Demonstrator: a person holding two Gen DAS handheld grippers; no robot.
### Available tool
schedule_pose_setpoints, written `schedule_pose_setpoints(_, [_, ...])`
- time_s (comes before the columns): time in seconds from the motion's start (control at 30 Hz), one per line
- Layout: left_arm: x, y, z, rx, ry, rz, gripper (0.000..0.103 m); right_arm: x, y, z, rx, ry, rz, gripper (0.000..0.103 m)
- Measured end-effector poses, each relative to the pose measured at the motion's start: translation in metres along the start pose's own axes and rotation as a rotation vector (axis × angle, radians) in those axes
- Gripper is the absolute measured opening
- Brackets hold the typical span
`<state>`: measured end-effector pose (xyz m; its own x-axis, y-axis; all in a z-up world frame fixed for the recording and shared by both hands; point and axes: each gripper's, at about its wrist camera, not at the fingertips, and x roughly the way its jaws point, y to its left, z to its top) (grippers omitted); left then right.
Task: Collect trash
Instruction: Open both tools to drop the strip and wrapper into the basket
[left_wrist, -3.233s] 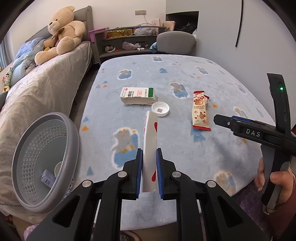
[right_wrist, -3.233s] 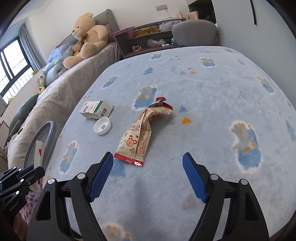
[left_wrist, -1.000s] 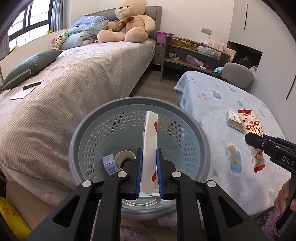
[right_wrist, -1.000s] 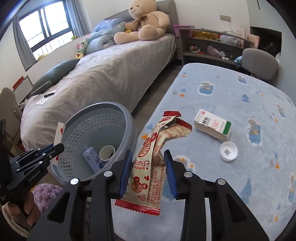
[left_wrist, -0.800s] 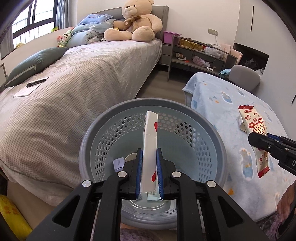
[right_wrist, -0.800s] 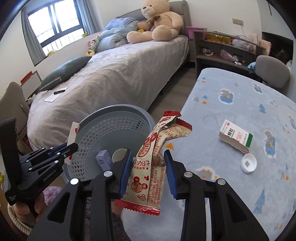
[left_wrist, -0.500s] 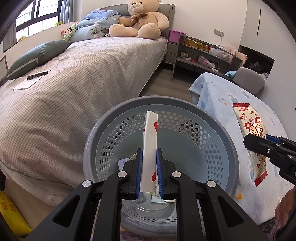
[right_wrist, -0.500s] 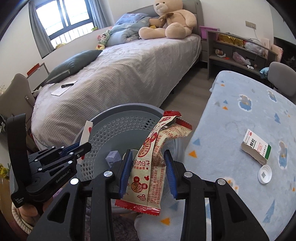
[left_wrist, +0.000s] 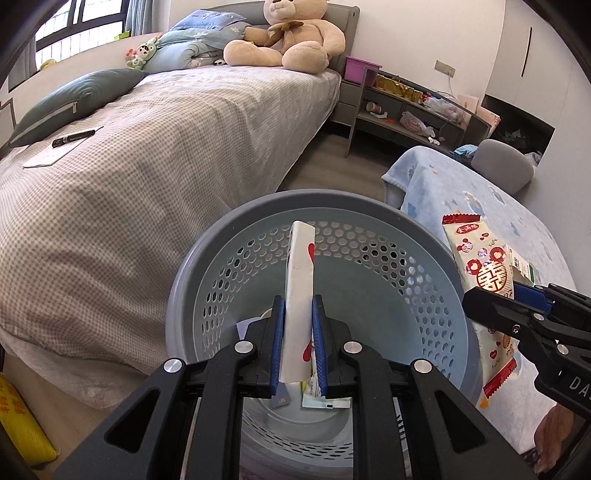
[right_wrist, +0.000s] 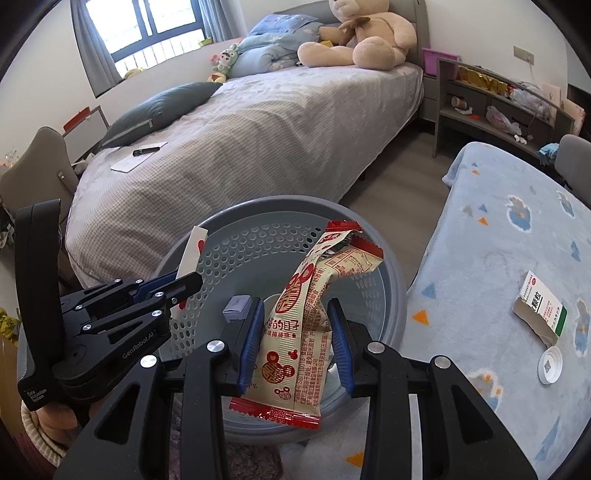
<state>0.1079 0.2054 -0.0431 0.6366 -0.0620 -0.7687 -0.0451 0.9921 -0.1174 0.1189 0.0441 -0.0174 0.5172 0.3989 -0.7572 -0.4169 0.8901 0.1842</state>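
Left wrist: left gripper (left_wrist: 298, 338) clamped on flat white carton (left_wrist: 297, 302), long axis upright, top tilted away, over grey perforated basket (left_wrist: 424, 295). Scraps visible on basket floor under pads.

Right wrist: right gripper (right_wrist: 296, 341) clenched on snack wrapper (right_wrist: 308, 325), long axis vertical, top bent right, above basket rim. Only here: medicine box (right_wrist: 542, 308) and white cap (right_wrist: 550, 366) on blue blanket (right_wrist: 498, 240). Bed (right_wrist: 258, 122) behind.

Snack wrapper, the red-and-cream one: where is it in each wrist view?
Left wrist: snack wrapper at right edge, clamped in the right gripper, beside the basket rim.
Right wrist: snack wrapper bottom centre, upright between the right gripper pads, over the basket.
Shared landmark: grey perforated basket.
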Motion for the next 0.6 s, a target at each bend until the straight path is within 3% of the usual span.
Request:
schedule_pose_setpoints(0.37, [-0.0004, -0.0010, -0.0013, -0.002, -0.002, -0.011, 0.016, 0.0033, 0.0014, 0.0005, -0.007, 0.007, 0.002, 0.038])
schedule_pose_setpoints(0.43, [-0.0007, -0.0002, -0.0019, -0.006, -0.001, -0.010, 0.023, 0.0018, 0.0017, 0.0008, -0.009, 0.001, -0.003, 0.038])
schedule_pose_setpoints(0.53, [-0.0034, 0.0019, -0.0020, -0.013, -0.016, 0.014, 0.039, -0.0011, 0.0008, 0.0001, -0.004, -0.011, -0.004, 0.050])
schedule_pose_setpoints(0.6, [-0.0056, 0.0014, -0.0022, -0.013, -0.028, 0.029, 0.042, -0.0021, 0.0012, -0.0001, -0.004, -0.011, -0.003, 0.050])
